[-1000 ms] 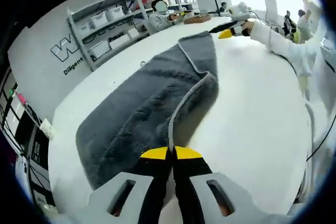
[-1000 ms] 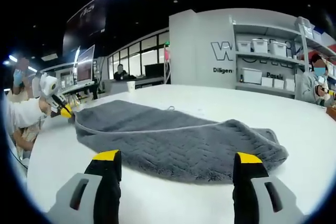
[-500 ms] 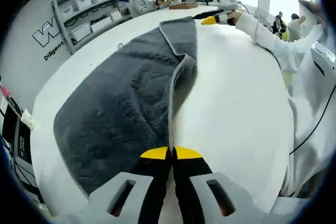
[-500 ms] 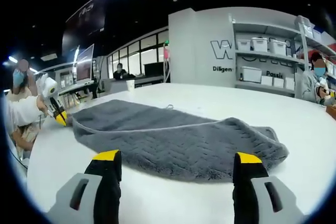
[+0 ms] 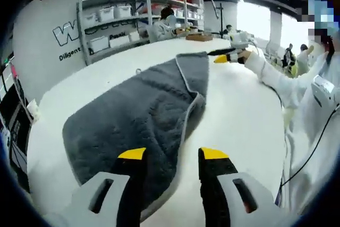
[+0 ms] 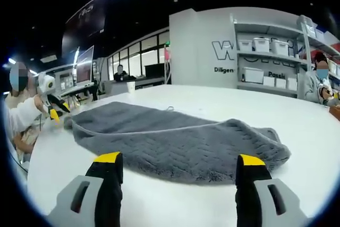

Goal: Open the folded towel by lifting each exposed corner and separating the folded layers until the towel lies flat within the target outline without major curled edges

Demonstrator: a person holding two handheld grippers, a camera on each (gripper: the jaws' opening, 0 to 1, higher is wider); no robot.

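Note:
The grey towel [image 5: 139,111] lies long on the white table [image 5: 239,115], its pale trimmed edge running from the far end down between my left jaws. My left gripper [image 5: 172,155] is open over the towel's near end, nothing between its fingers. The right gripper [image 5: 224,56], held by a white-sleeved hand, hovers at the towel's far corner. In the right gripper view the towel [image 6: 175,139] lies in front of my right gripper [image 6: 179,159], which stands open just short of its rounded end. The left gripper [image 6: 54,109] shows at the towel's far left end.
Shelves with white bins [image 5: 114,17] stand along the wall beyond the table. A person [image 5: 167,22] sits at the far end; another person in white [image 5: 313,104] stands on the right, cable hanging. A small cup [image 6: 132,86] stands on the table [image 6: 297,126].
My left gripper has opened and let go of the towel's trimmed edge, which now lies lower on the table. The right gripper has stayed open and still.

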